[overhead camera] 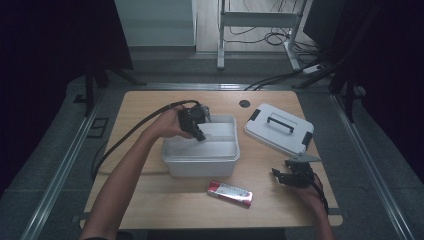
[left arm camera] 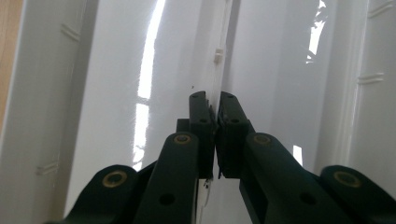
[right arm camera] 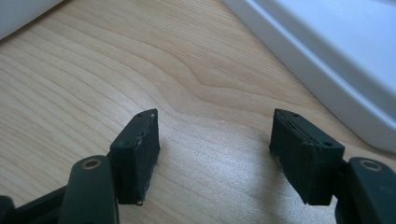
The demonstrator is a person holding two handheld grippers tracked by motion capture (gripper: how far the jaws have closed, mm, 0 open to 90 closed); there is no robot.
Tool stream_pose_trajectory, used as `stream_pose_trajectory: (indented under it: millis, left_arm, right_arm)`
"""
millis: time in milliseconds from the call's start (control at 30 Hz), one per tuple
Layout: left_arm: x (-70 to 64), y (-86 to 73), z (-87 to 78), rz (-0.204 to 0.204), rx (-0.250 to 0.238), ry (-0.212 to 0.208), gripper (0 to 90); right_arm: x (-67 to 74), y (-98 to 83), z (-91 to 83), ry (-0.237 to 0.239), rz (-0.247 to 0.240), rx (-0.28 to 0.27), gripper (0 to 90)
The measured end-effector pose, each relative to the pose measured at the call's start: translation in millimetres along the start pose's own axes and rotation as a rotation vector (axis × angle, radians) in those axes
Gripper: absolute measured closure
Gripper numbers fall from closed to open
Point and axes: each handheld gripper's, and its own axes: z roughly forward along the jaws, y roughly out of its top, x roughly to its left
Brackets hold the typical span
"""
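A white plastic box (overhead camera: 200, 159) stands open in the middle of the wooden table (overhead camera: 150, 200). My left gripper (overhead camera: 200, 135) reaches down into it from the far left. In the left gripper view its jaws (left arm camera: 216, 105) are shut on a thin white upright divider (left arm camera: 222, 51) that runs along the inside of the box. My right gripper (overhead camera: 280, 176) rests low over the table at the front right, open, with bare wood between its pads (right arm camera: 215, 135).
The box's white lid (overhead camera: 278, 129) with a black handle lies flat to the right of the box, its edge (right arm camera: 336, 60) just beyond the right gripper. A red and silver packet (overhead camera: 230, 193) lies in front of the box. A round hole (overhead camera: 244, 103) marks the table's far side.
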Motion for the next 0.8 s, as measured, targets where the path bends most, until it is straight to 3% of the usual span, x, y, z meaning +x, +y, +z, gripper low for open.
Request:
stream_pose_trajectory:
  millis: [133,300,333,800]
  left_arm:
    - [-0.9,1.0,0.5,-0.001,-0.009,-0.006,89.4]
    - [-0.9,3.4,0.1,0.03,0.012,0.002,89.4]
    - [-1.8,3.1,0.7,0.02,0.001,0.001,89.4]
    - [-2.8,4.7,1.0,0.077,-0.001,-0.013,89.6]
  right_arm:
    - [-0.1,0.0,0.0,0.0,0.0,0.0,32.8]
    - [-0.4,0.0,0.0,0.001,0.002,0.0,32.8]
    - [-0.3,0.0,0.0,-0.001,0.0,0.0,32.8]
    - [-1.2,-0.6,-0.7,-0.004,0.005,0.0,32.8]
